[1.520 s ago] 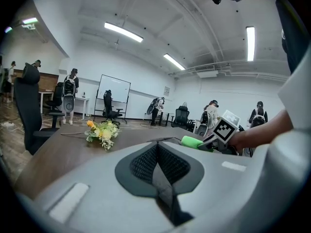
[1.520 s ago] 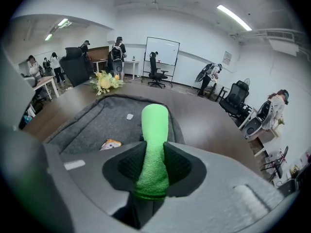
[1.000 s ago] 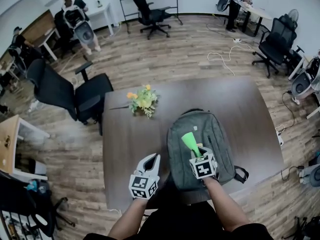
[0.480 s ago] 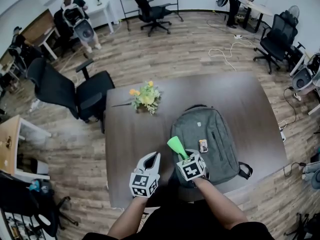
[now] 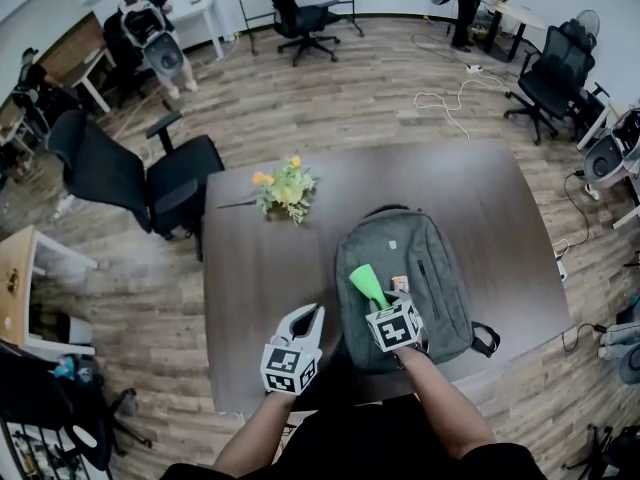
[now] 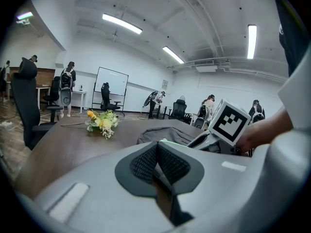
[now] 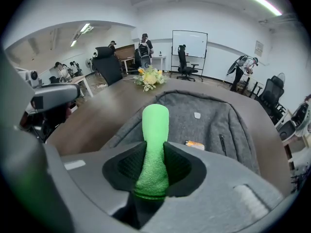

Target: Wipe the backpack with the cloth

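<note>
A grey backpack (image 5: 410, 258) lies flat on the dark brown table (image 5: 250, 268), front side up; it also fills the right gripper view (image 7: 204, 123) and shows in the left gripper view (image 6: 163, 134). My right gripper (image 5: 378, 303) is over the backpack's lower left part, shut on a rolled green cloth (image 5: 366, 285) that sticks forward between the jaws (image 7: 154, 144). My left gripper (image 5: 305, 321) hangs over the table just left of the backpack, jaws closed with nothing between them (image 6: 156, 161). A small orange and white tag (image 5: 399, 284) lies on the backpack.
A bunch of yellow flowers (image 5: 283, 188) lies on the table's far left part. Black office chairs (image 5: 135, 173) stand left of the table. More chairs, desks and several people are farther back. A cable (image 5: 445, 108) lies on the wooden floor.
My right gripper with the green cloth swung left toward the backpack's edge, then came back right and slightly forward over the backpack. The left gripper stayed nearly still.
</note>
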A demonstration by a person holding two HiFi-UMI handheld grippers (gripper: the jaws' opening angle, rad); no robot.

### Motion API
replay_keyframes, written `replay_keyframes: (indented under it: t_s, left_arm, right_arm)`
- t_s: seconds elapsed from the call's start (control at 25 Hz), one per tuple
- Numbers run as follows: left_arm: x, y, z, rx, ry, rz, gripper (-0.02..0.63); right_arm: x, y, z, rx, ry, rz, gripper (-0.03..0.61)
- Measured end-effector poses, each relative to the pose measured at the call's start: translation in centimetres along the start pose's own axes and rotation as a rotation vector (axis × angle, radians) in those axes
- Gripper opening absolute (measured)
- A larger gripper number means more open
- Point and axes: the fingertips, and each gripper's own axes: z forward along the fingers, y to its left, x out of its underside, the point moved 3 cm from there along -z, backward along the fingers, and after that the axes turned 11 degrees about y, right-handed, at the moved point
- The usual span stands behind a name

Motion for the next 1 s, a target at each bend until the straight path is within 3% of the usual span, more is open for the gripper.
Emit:
replay_keyframes:
  t_s: [0.52,1.0]
  left_arm:
    - [-0.2,-2.2,2.1,0.049,0.027,0.033,0.017]
    - [0.6,-2.6,2.8,0.055,0.051,0.039,0.017]
  right_arm:
    - [3.5,-9.2,-1.7,0.136,0.042,0.148,0.103]
    - [5.7,-16.4,-4.2,0.274,0.03,0.209,0.103]
